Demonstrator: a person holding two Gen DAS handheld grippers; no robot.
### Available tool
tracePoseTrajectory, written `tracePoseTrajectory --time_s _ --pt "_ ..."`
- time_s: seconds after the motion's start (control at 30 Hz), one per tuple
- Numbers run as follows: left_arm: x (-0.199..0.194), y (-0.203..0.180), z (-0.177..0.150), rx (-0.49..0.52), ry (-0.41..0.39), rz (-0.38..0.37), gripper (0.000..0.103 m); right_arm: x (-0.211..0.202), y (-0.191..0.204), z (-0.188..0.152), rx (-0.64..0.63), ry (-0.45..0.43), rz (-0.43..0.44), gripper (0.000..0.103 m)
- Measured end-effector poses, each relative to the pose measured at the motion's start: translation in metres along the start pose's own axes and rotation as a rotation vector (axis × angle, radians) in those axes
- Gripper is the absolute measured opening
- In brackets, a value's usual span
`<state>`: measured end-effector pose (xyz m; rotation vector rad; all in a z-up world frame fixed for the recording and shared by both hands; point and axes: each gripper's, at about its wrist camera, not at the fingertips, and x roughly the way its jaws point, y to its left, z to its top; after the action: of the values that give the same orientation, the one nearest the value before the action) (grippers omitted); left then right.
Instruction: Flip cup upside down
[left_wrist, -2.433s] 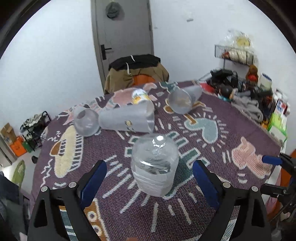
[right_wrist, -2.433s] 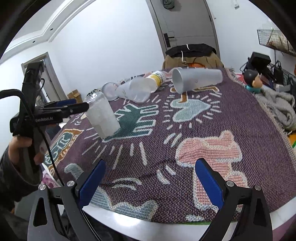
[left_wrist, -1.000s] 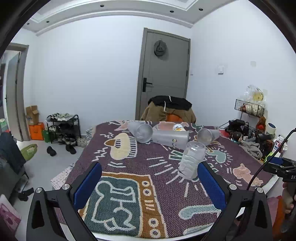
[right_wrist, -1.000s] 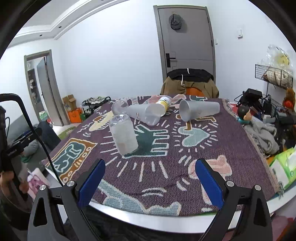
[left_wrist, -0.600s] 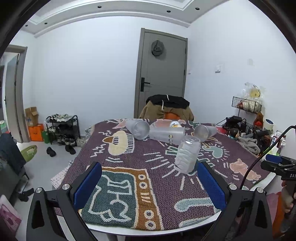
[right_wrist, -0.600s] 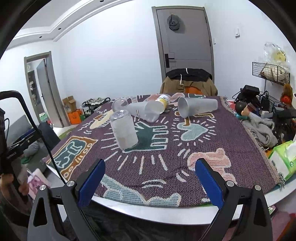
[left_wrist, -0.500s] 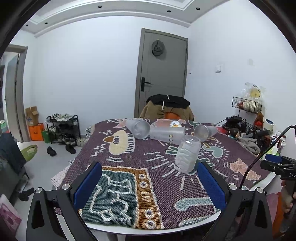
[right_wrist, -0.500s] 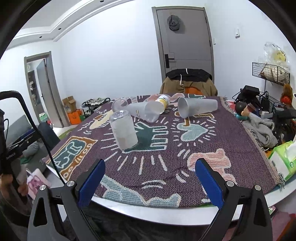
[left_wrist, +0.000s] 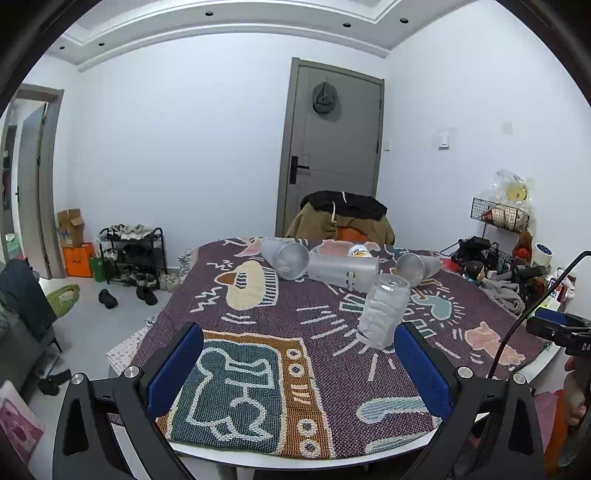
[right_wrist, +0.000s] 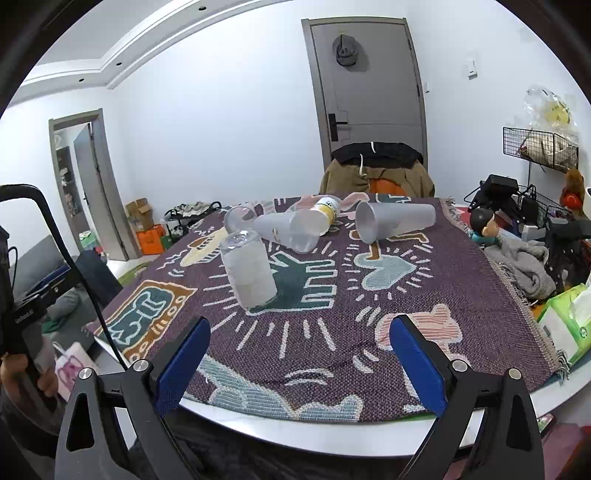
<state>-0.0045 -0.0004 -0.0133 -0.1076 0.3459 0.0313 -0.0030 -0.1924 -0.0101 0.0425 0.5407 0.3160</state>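
Now the cup (right_wrist: 251, 269) stands mouth-down on the worktop (right_wrist: 332, 439), near its middle, apart from three other cups (right_wrist: 393, 220) lying on their side behind it. It seems to lean a little, though the fisheye may cause this; a bump to the cloth (right_wrist: 424, 288) could tip it. Left gripper (left_wrist: 299, 369) and right gripper (right_wrist: 299, 363) are both held low at the near edge, wide open and holding nothing.
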Motion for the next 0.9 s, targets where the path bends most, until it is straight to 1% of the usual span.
tracePoseTrajectory --time_s 0.9 --pt "-0.0039 -0.004 0.0035 0.023 -0.007 0.004 0.103 0.0009 0.0019 0.0037 0.003 -0.005 0.017 0.098"
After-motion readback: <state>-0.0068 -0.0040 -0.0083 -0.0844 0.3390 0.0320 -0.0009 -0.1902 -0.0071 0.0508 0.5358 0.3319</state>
